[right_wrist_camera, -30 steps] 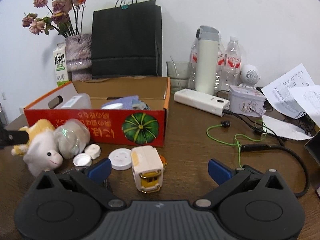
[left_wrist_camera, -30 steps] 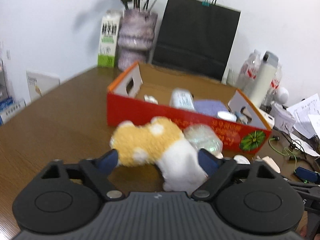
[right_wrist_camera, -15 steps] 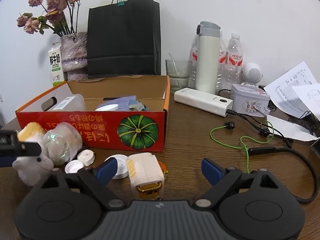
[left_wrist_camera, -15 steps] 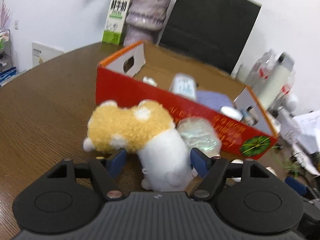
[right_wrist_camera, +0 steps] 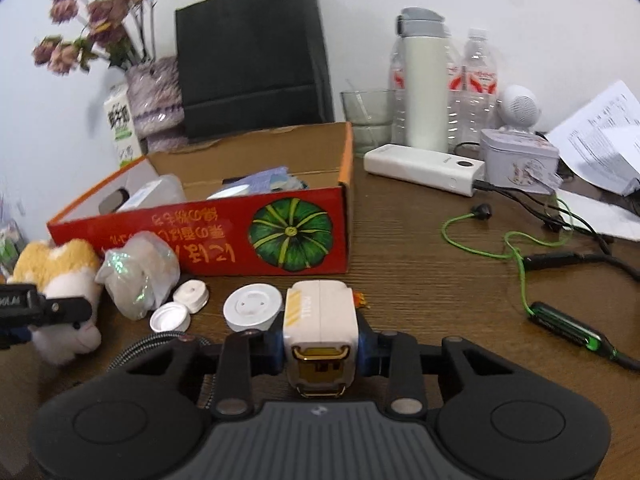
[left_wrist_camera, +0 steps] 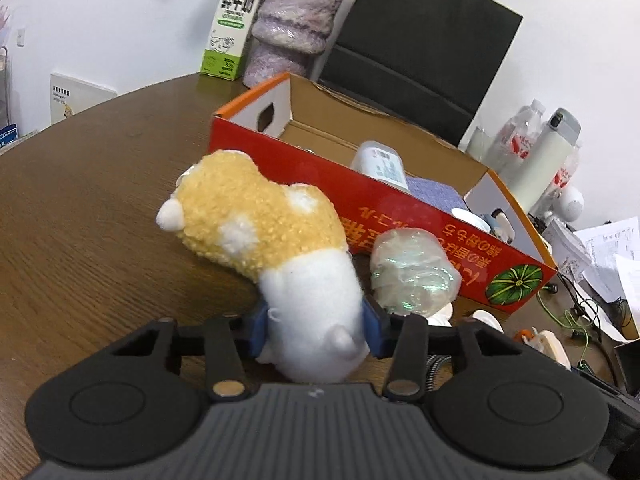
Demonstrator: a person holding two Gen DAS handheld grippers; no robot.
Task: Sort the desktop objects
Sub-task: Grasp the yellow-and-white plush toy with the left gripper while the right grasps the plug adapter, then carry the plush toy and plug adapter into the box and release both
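Left gripper: clamped on the white end of the plush toy — its yellow end rests on the bench, just in front of the red box.
Right gripper: closed on the white charger block — beside the round white lid.
Wrapped bundle: against the box front, touching the toy.

- At the back of your surface a black paper bag stands against the wall.
- Left of it you have a mottled vase and, just beside that, a milk carton.
- To your right stand a white flask, clear bottles and a small round speaker.
- Loose papers lie at the far right.
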